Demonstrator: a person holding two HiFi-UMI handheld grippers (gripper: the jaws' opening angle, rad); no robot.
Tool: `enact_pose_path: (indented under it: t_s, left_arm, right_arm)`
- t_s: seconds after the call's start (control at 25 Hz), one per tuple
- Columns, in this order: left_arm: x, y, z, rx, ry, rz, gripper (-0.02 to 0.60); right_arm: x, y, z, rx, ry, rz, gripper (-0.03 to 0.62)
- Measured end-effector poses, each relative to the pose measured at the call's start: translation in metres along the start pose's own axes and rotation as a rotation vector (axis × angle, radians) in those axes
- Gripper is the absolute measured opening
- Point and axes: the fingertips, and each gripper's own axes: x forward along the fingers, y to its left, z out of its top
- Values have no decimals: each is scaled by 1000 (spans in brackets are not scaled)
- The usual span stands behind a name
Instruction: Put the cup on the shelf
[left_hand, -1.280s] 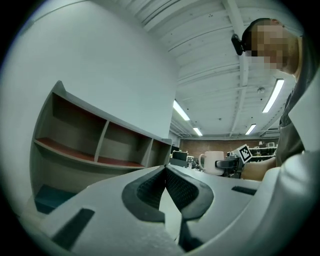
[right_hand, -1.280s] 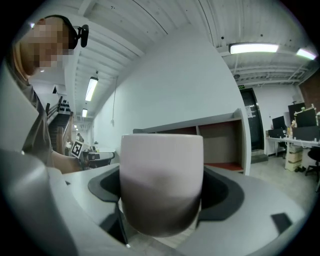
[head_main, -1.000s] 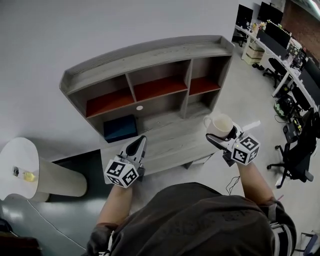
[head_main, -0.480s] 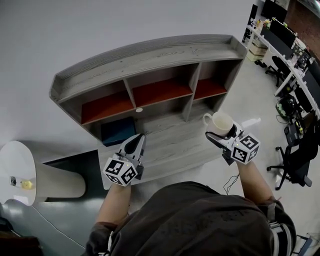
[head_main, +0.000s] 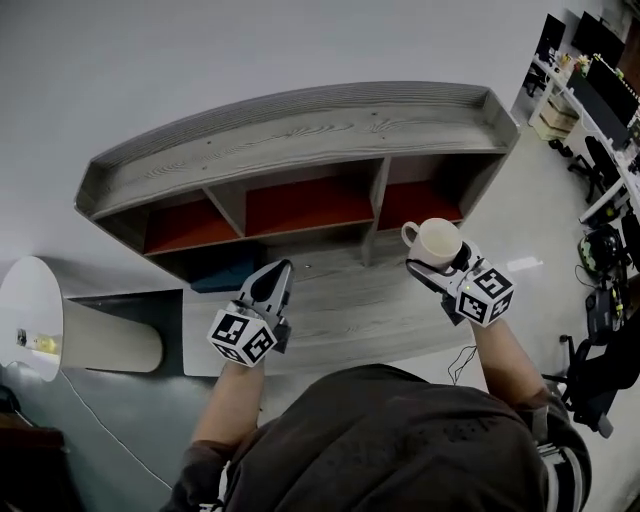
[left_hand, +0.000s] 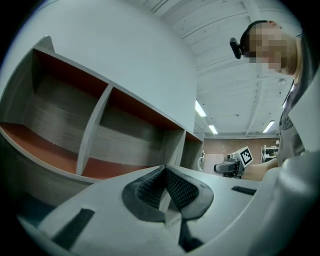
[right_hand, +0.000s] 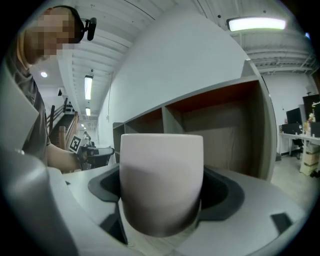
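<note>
A long grey wooden shelf (head_main: 300, 125) stands against the pale wall, with a flat rimmed top, three open compartments with reddish-brown floors below it, and a lower grey ledge (head_main: 340, 310) jutting out in front. The person in a dark top (head_main: 380, 440) stands right up to that ledge, both forearms reaching out over it. Off to the left is a round white table (head_main: 25, 300) with a small yellow thing (head_main: 45, 343) on it, and far to the right are desks with monitors (head_main: 600, 60). The left gripper (head_main: 272, 285) hovers over the ledge before the middle compartment, its jaws pressed together with nothing between them. The right gripper (head_main: 441, 264) is clamped on the white cup (head_main: 437, 241), its dark pads against either side of the cup's wall. The cup sits upright in that grip, mouth up and handle turned toward the shelf, in front of the right-hand compartment and not resting on any board.
</note>
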Motion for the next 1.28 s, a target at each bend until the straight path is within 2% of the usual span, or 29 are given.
enact_pose_path:
  t_s: [0.16,0.48,0.96,1.28]
  left_arm:
    - [33,-4,-7,-25,-8,39,3]
    - [60,5,-23,10,30,21,3]
    - [75,9,-38,6,53,-26,3]
    - [80,8,-43,-3,60,-35,3]
  right_arm:
    - [26,-43,-1,-22,5,18,431]
    - [79,-84,-13,-90,3,-37,431]
    - [119,-115,-33,-110,22,-138,431]
    - [131,-120,-41,-167,66,-161,431]
